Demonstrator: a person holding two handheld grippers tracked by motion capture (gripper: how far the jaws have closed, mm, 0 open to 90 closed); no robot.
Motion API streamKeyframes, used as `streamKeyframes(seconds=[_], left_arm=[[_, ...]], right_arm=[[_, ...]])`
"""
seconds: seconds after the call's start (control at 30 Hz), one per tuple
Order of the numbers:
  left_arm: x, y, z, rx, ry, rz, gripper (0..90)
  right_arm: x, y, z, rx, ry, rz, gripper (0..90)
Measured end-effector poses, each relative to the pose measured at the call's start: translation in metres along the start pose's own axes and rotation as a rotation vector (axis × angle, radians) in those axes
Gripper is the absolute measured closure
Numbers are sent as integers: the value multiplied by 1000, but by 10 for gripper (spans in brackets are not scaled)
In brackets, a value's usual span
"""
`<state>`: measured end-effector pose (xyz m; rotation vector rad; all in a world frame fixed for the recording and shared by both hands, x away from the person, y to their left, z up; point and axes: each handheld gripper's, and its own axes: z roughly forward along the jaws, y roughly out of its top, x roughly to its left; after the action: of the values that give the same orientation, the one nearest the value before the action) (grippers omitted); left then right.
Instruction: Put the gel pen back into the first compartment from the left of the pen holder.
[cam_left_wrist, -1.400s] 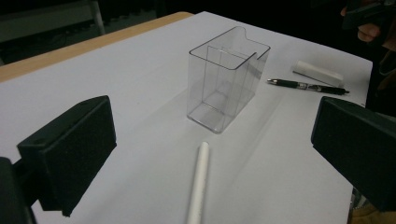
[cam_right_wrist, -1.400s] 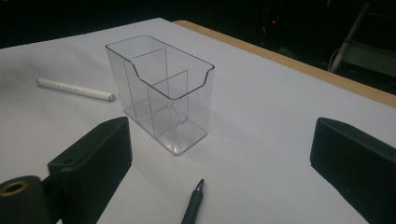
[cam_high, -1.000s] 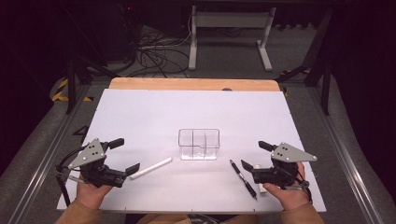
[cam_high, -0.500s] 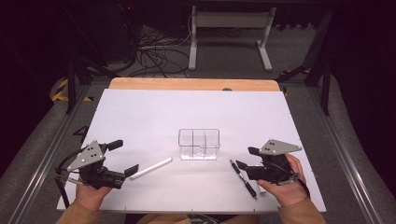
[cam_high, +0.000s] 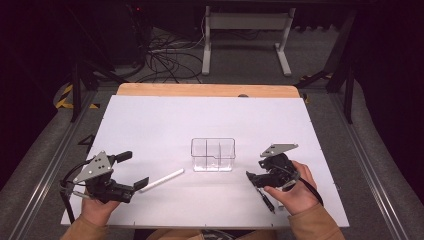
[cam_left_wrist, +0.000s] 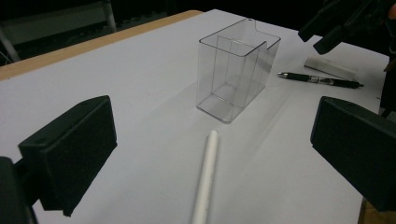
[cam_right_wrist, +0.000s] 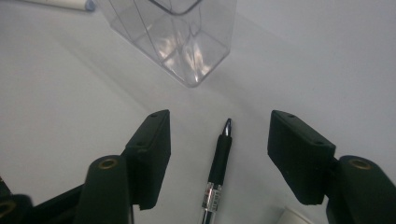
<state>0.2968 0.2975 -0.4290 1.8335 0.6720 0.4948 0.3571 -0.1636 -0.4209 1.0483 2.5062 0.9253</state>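
A clear divided box (cam_high: 212, 155) stands mid-table. A white pen (cam_high: 161, 180) lies to its left, just off the tips of my open left gripper (cam_high: 133, 170). From the left gripper view, the white pen (cam_left_wrist: 205, 182) runs between the wide jaws toward the box (cam_left_wrist: 236, 65). To the right of the box my right gripper (cam_high: 256, 170) hovers low over a black pen (cam_high: 266, 200). Its jaws have just been closing. In the right gripper view the black pen (cam_right_wrist: 218, 163) lies between the jaws of the right gripper (cam_right_wrist: 219, 135), with a gap on each side.
The white board (cam_high: 150, 120) covers the table, with a wooden strip (cam_high: 207, 90) at its far edge. A small white object (cam_left_wrist: 329, 67) lies beyond the black pen (cam_left_wrist: 320, 80). A metal stand (cam_high: 245, 30) and cables sit on the floor behind.
My right gripper has moved left and now straddles the black pen, its jaws narrower than before. The left gripper has stayed put.
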Motion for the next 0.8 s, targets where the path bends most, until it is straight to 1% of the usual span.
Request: streamKeyframes(seconds=[0.03,0.07,0.1,0.13,0.17,0.23,0.27,0.3,0.33,0.37,0.4,0.43,0.53,0.57,0.63,0.67,0.7,0.73,0.8], left_arm=[[0,0,0,3,-2,1,12],[0,0,0,2,1,6,13],[0,-1,0,3,0,2,13],[0,-1,0,3,0,2,13],[0,-1,0,3,0,1,13],[0,-1,0,2,-2,-1,13],[0,-1,0,3,0,4,13],[0,-1,0,2,-2,0,13],[0,-1,0,5,-2,5,13],[0,-1,0,4,2,8,13],[-1,-2,0,2,-1,0,13],[0,-2,0,5,5,8,13],[0,-3,1,8,2,2,13],[0,-3,1,9,4,6,14],[0,-3,0,13,4,9,16],[0,-3,0,13,3,8,18],[-1,-3,0,13,0,7,18],[-1,-2,0,12,0,7,19],[-1,-2,0,10,-1,4,19]], right_arm=[[0,1,2,18,-5,7,406],[0,2,6,62,-22,13,414],[-1,3,7,75,-24,20,415],[-1,3,7,75,-24,20,415],[-1,4,8,101,-23,34,420],[-1,4,9,105,-31,36,423],[-2,5,9,113,-34,32,423],[-2,5,10,120,-36,43,423],[-3,6,10,126,-28,53,423],[-3,6,10,126,-28,53,423],[-4,6,10,124,-10,61,419],[-4,6,10,124,-10,61,419],[-5,6,13,134,-17,63,423],[-5,6,13,133,-16,73,436],[-5,6,14,132,-19,77,439],[-6,5,15,141,-23,111,488],[-6,5,15,141,-23,111,488],[-6,5,16,152,-16,161,519],[-6,5,16,155,-15,167,523]])
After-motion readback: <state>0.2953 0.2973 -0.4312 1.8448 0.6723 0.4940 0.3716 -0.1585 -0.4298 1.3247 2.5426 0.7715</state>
